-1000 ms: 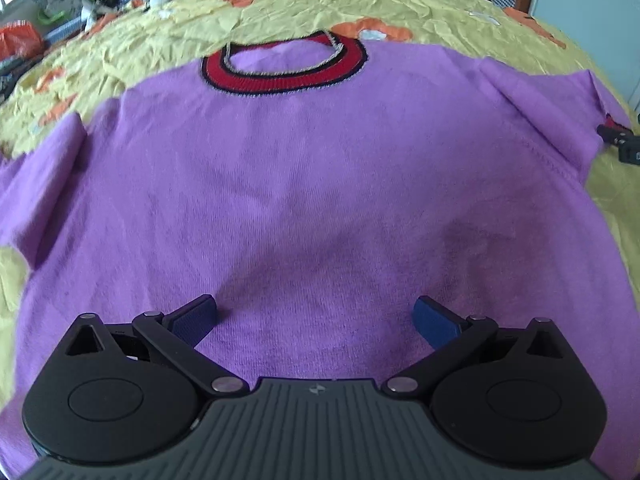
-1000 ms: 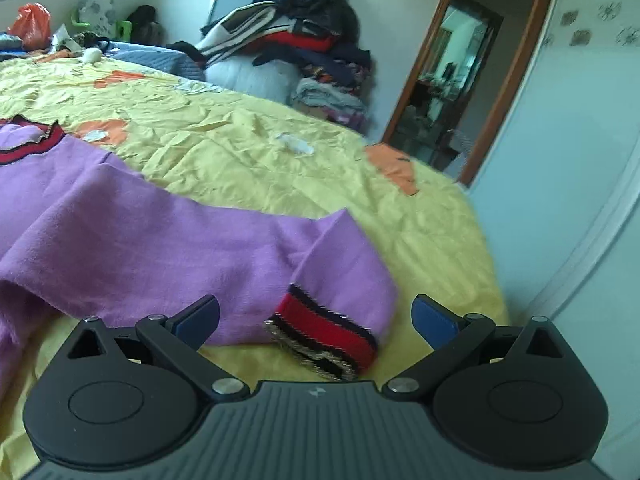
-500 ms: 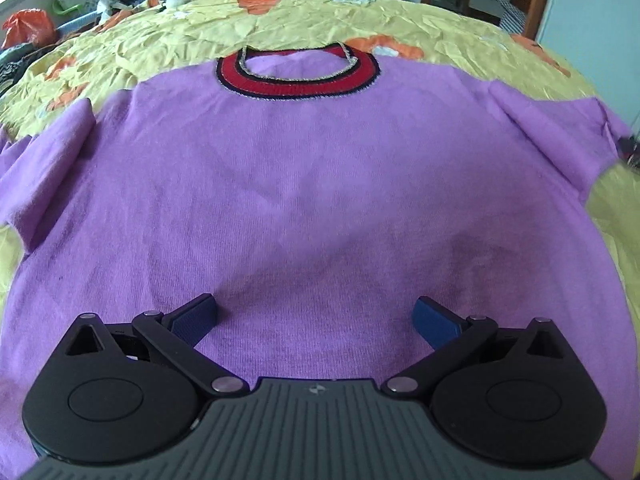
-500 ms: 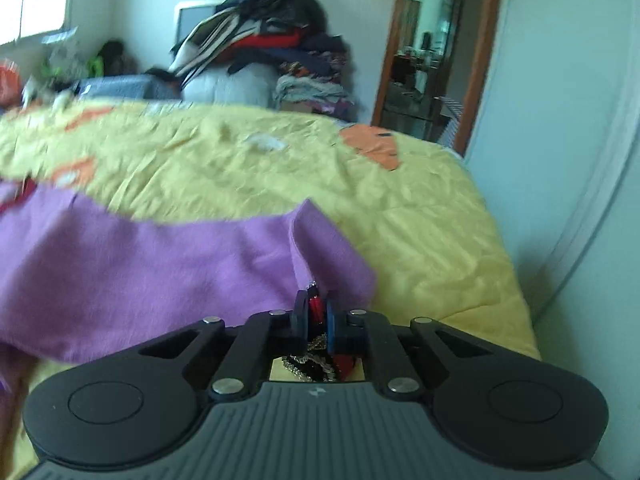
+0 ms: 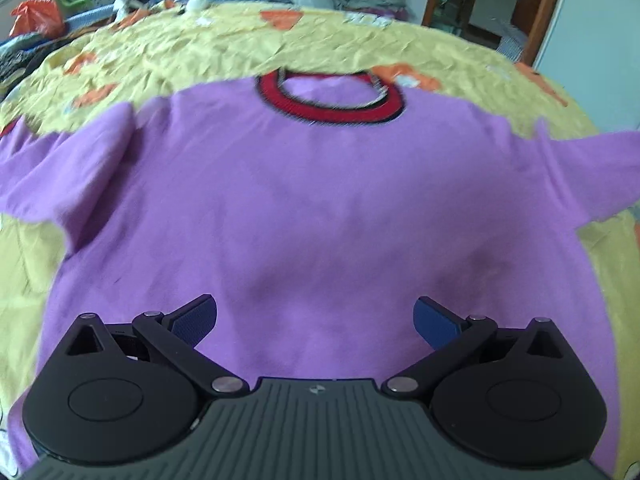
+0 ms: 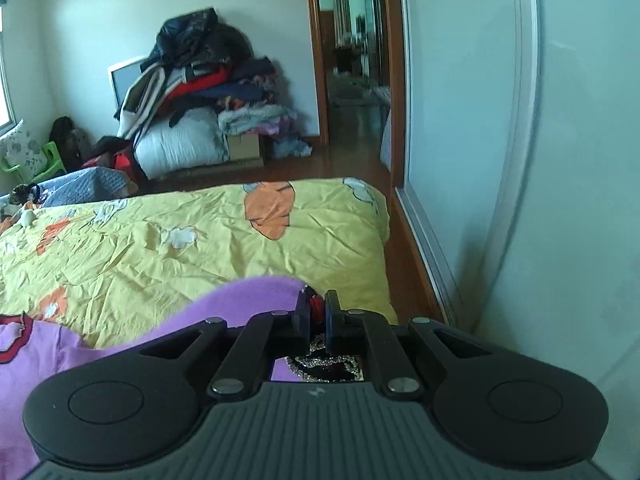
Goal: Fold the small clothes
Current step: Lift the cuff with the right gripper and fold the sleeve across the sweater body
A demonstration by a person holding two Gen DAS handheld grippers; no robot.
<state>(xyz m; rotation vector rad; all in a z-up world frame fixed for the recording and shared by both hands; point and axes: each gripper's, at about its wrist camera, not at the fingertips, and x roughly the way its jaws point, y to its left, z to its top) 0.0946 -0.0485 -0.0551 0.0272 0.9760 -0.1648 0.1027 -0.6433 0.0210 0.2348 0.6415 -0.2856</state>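
Observation:
A purple sweater (image 5: pixel 312 200) with a red and black collar (image 5: pixel 332 98) lies flat on the yellow bedspread (image 5: pixel 200 52). My left gripper (image 5: pixel 315 316) is open and empty, hovering over the sweater's lower middle. My right gripper (image 6: pixel 316 312) is shut on the red and black cuff (image 6: pixel 316 306) of the sweater's right sleeve (image 6: pixel 240 300) and holds it lifted above the bed. In the left wrist view that sleeve (image 5: pixel 592 176) rises at the right edge. The left sleeve (image 5: pixel 60 172) lies spread on the bed.
The bed's far right corner (image 6: pixel 372 216) drops to a wooden floor beside a white wardrobe door (image 6: pixel 500 160). A pile of clothes and bedding (image 6: pixel 200 100) stands by the far wall next to an open doorway (image 6: pixel 352 60). An orange bag (image 5: pixel 38 16) sits at the far left.
My right gripper closed on the sleeve cuff and lifted it off the bed. My left gripper pulled back and up a little, staying open over the sweater.

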